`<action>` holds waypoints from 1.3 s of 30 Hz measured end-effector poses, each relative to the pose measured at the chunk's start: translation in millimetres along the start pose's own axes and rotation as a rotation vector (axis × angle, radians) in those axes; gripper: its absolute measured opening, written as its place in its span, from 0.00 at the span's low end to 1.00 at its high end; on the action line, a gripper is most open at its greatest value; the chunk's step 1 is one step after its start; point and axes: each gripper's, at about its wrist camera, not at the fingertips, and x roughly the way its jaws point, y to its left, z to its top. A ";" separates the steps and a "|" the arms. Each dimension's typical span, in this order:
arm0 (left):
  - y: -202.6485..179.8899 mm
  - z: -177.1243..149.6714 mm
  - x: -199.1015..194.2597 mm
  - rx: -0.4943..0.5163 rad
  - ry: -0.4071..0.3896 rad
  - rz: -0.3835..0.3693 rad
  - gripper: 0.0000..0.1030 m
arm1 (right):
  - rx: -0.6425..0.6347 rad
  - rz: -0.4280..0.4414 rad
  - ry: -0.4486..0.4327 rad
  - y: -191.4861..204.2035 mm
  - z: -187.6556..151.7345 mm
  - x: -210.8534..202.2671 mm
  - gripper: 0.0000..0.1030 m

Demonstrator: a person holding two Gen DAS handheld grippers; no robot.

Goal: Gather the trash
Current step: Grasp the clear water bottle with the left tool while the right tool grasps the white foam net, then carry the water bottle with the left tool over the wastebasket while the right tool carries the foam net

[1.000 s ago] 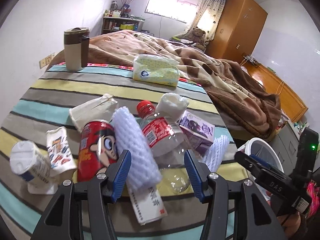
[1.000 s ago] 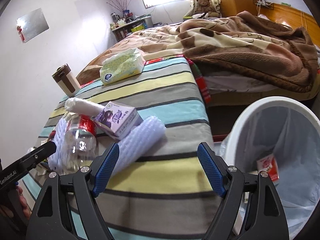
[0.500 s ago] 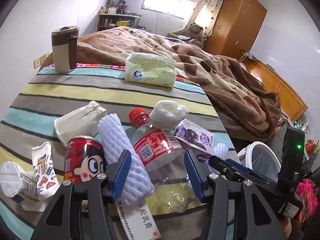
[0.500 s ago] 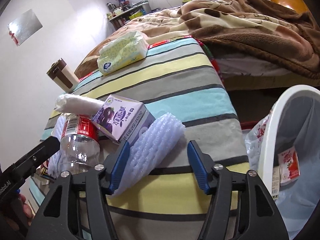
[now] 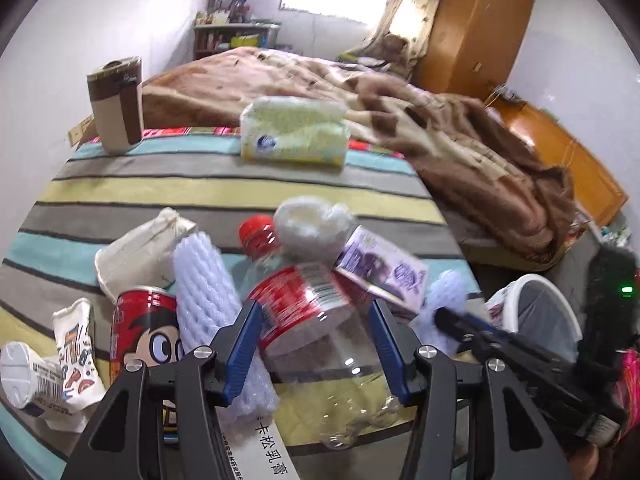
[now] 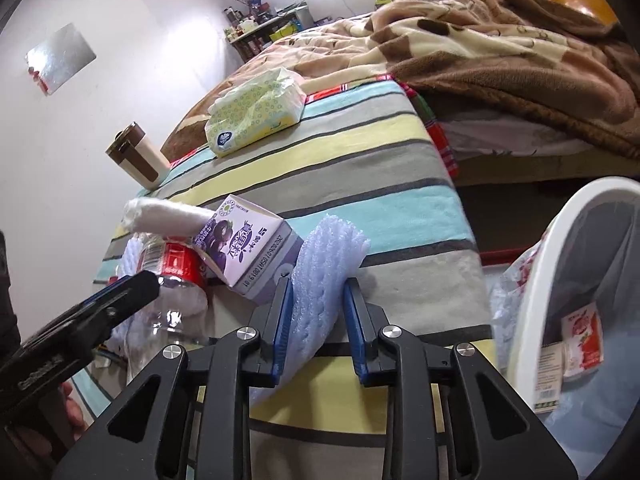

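Note:
My left gripper (image 5: 314, 312) is open around a clear plastic bottle (image 5: 316, 320) with a red label and cap, lying on the striped cloth (image 5: 200, 200). My right gripper (image 6: 316, 292) is shut on a white foam net sleeve (image 6: 324, 276) near the table's right edge, beside a purple milk carton (image 6: 244, 248). More trash lies around: a red can (image 5: 142, 332), another foam sleeve (image 5: 208, 296), a beige crumpled cup (image 5: 140, 252), a white tissue wad (image 5: 312, 224) and small wrappers (image 5: 76, 344).
A white trash bin (image 6: 560, 264) with a liner and a red packet (image 6: 582, 332) inside stands to the right of the table. A tissue pack (image 5: 294, 132) and a brown tumbler (image 5: 116, 106) stand at the table's far side. A bed with a brown blanket (image 5: 440, 128) lies behind.
My right gripper closed from wide open onto the foam sleeve. My left gripper moved forward until the bottle lies between its fingers.

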 end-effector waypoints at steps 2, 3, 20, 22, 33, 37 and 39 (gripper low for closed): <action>-2.5 -1.5 2.3 0.015 0.003 0.008 0.54 | -0.037 -0.026 -0.006 1.3 1.3 -4.4 0.26; -3.7 -1.5 4.2 0.018 0.010 0.010 0.56 | -0.053 -0.038 -0.004 1.7 2.1 -5.6 0.26; -12.7 5.7 32.4 0.016 0.065 0.033 0.65 | -0.117 -0.136 0.039 -7.3 7.8 -4.2 0.35; -12.8 6.0 35.6 0.014 0.072 0.039 0.65 | -0.120 -0.155 0.039 -6.8 6.9 -1.2 0.39; -15.5 8.8 46.7 0.036 0.088 0.066 0.65 | -0.079 -0.155 0.041 -8.4 3.4 4.7 0.48; -17.1 9.5 49.6 0.047 0.085 0.086 0.64 | -0.072 -0.137 0.033 -8.4 1.5 4.2 0.37; -15.8 9.2 48.9 0.043 0.082 0.083 0.64 | -0.073 -0.122 0.027 -7.4 1.1 2.6 0.32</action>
